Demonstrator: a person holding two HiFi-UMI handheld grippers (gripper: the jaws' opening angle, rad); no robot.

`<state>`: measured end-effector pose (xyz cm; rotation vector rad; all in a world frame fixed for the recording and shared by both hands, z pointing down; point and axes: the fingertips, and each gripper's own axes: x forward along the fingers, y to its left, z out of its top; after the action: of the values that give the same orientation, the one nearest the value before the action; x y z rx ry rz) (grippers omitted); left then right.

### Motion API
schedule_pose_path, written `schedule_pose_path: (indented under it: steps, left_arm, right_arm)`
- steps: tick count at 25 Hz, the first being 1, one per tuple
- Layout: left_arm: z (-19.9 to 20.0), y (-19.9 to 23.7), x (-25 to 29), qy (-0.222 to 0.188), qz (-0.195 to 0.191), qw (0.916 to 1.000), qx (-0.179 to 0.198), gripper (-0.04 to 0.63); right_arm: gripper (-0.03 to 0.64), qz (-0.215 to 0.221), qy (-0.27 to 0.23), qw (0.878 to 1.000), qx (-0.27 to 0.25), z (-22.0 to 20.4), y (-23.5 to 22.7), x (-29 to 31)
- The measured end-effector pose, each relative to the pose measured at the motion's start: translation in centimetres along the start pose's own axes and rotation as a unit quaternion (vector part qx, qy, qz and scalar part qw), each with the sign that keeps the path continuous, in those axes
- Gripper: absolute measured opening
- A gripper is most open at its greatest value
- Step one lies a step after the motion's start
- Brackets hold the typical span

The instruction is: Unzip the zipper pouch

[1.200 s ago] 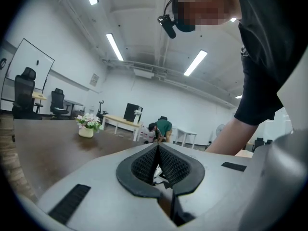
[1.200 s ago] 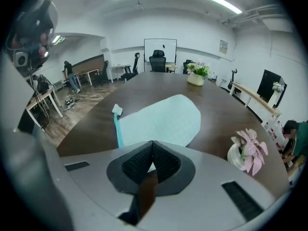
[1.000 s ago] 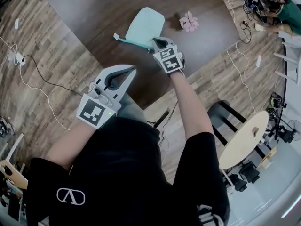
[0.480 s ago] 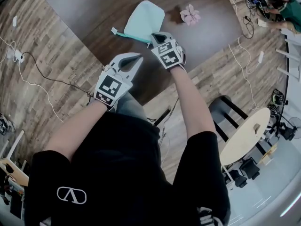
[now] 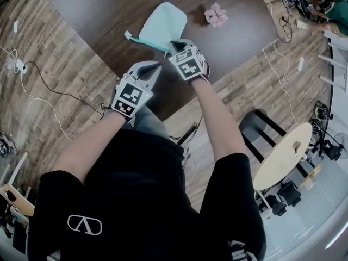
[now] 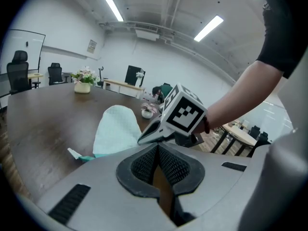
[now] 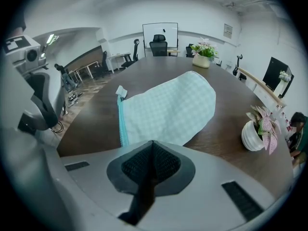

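Note:
The mint-green zipper pouch (image 5: 163,23) (image 7: 168,107) (image 6: 114,129) lies flat on the dark brown table (image 5: 109,10). Its teal zipper (image 5: 149,43) (image 7: 121,121) runs along the near left edge and ends in a white tag (image 5: 128,35) (image 7: 121,91). My right gripper (image 5: 174,43) (image 7: 153,143) (image 6: 140,140) is shut at the pouch's near corner, where the fabric edge runs in under its tips. The left gripper (image 5: 156,65) (image 6: 157,146) is shut and empty. It hovers over the table's near edge, just left of and behind the right one, clear of the pouch.
A small white pot of pink flowers (image 5: 216,15) (image 7: 260,129) stands right of the pouch. A flower vase (image 7: 203,57) sits farther up the table. The table corner ends close below the grippers. Cables (image 5: 49,91) cross the wood floor on the left. A black chair (image 5: 261,132) is on the right.
The left gripper has come forward from beside the table's edge to just behind the right gripper. The right gripper and the pouch have hardly moved.

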<state>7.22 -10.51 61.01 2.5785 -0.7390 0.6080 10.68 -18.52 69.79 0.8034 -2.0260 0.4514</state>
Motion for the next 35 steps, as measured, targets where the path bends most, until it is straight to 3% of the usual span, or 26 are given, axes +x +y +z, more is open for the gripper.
schedule_pose_path:
  steps: [10,14,16,31,35]
  left_arm:
    - [-3.3,1.6,4.3,0.099,0.037,0.994,-0.027,0.008]
    - [-4.2,1.6,5.8,0.14,0.031,0.9887,-0.045,0.094]
    - [-4.6,1.7,6.2,0.153,0.031,0.9864,-0.051,0.098]
    - [-5.9,2.5,7.3,0.168,0.057,0.9837,-0.029,0.097]
    - [-6.0,2.9,7.4,0.172,0.065,0.9827,-0.021,0.059]
  right_arm:
    - [-0.002,-0.002,-0.008,1.0,0.012,-0.1,0.0,0.2]
    - [-0.002,0.0,-0.009,1.0,0.014,-0.3,0.2,0.0]
    - [-0.002,-0.002,-0.011,1.0,0.014,-0.2,0.1,0.0]
    - [-0.002,0.0,-0.01,1.0,0.012,-0.2,0.7,-0.1]
    - [-0.002,0.002,-0.007,1.0,0.005,-0.3,0.8,0.0]
